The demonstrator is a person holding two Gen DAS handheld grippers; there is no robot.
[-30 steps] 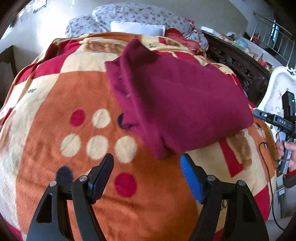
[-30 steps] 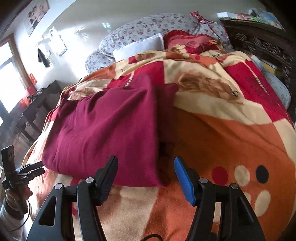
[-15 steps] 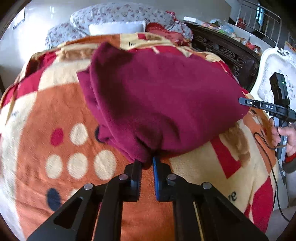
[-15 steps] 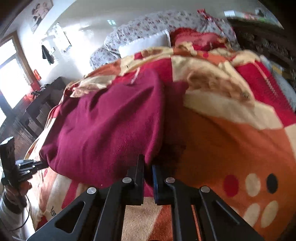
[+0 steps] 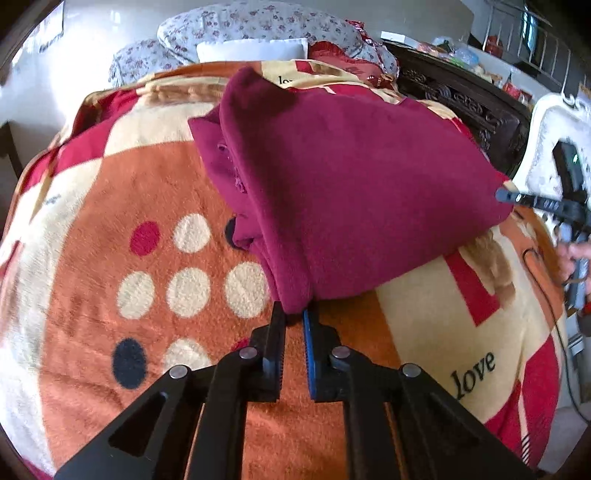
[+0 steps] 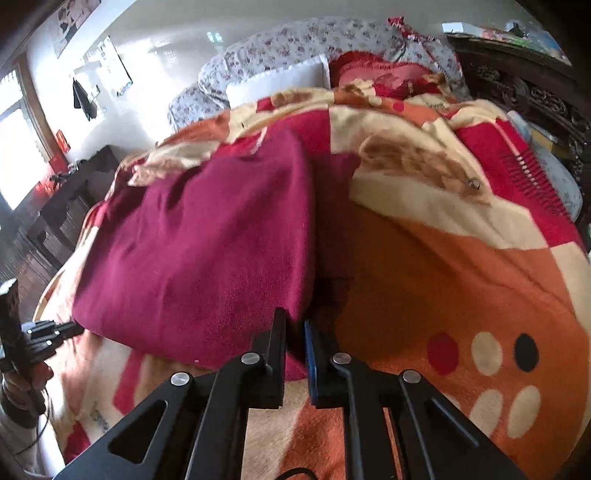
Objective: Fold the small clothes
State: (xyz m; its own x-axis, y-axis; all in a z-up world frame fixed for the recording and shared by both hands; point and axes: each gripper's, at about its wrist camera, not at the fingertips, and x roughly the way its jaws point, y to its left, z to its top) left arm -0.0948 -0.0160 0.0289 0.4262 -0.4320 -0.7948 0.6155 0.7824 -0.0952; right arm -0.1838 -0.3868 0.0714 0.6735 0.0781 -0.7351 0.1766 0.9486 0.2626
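Observation:
A maroon fleece garment [image 5: 354,184] lies partly folded on a bed covered by an orange, red and cream blanket [image 5: 110,288]. My left gripper [image 5: 294,314] is shut on the garment's near corner, which is raised a little off the blanket. In the right wrist view the same garment [image 6: 207,254] fills the left middle. My right gripper [image 6: 294,325] is shut on its other near corner, also lifted, with a dark shadow beneath. Each gripper shows at the far edge of the other's view: the right one [image 5: 543,203] and the left one [image 6: 44,332].
Floral pillows [image 5: 258,29] and a white pillow [image 5: 251,50] lie at the head of the bed. A dark carved wooden frame [image 5: 461,99] runs along one side, with a white chair [image 5: 554,140] beyond. A dark cabinet [image 6: 62,184] stands by the window wall.
Both grippers moved in from open and shut on the garment's near corners. Since half a second ago they have lifted the corners slightly and the garment edge has drawn up.

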